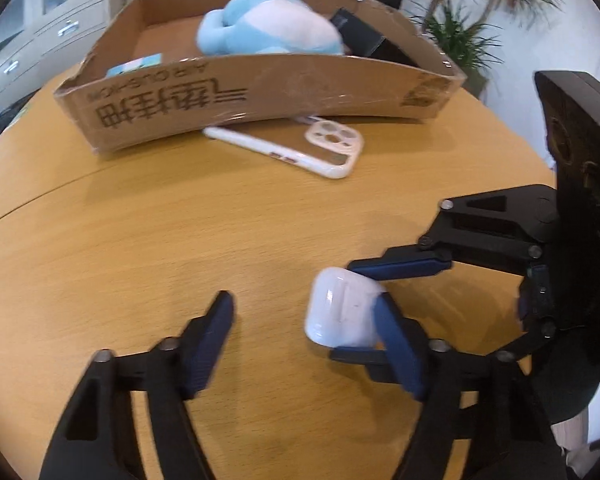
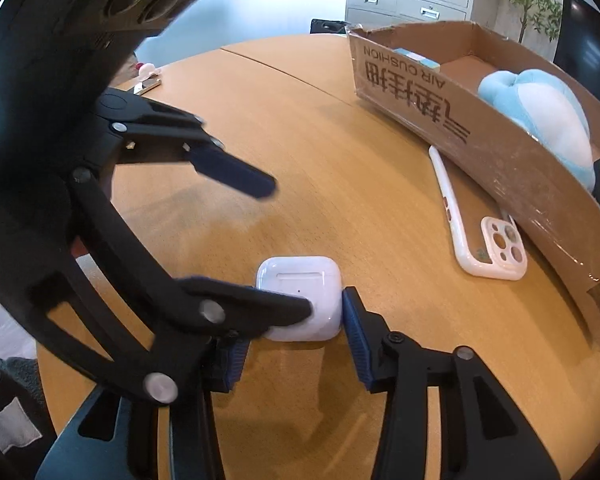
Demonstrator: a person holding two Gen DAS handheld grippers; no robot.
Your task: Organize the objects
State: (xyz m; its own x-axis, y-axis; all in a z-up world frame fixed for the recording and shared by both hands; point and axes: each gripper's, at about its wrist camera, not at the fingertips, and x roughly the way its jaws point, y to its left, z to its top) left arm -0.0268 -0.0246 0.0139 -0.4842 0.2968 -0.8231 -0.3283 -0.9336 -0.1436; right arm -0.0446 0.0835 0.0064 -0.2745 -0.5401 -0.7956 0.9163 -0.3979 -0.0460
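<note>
Bare wooden table [image 1: 140,240] lies open ahead and to the left. Farther ahead, a cardboard box [image 1: 260,92] blocks the way, with a phone case [image 1: 300,148] lying against its near wall.

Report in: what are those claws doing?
Right gripper shut on earbud case, resting on table. Left gripper open, one finger crowding it. Phone case lies against the box.

My left gripper [image 1: 308,340] and right gripper [image 2: 292,344] look alike: matte black plastic linkages with triangular cut-outs, pinned by round silver rivets and small dark screws. Their fingers [image 1: 212,336] carry ribbed dark-blue pads. Each bulky black housing has round recesses.
</note>
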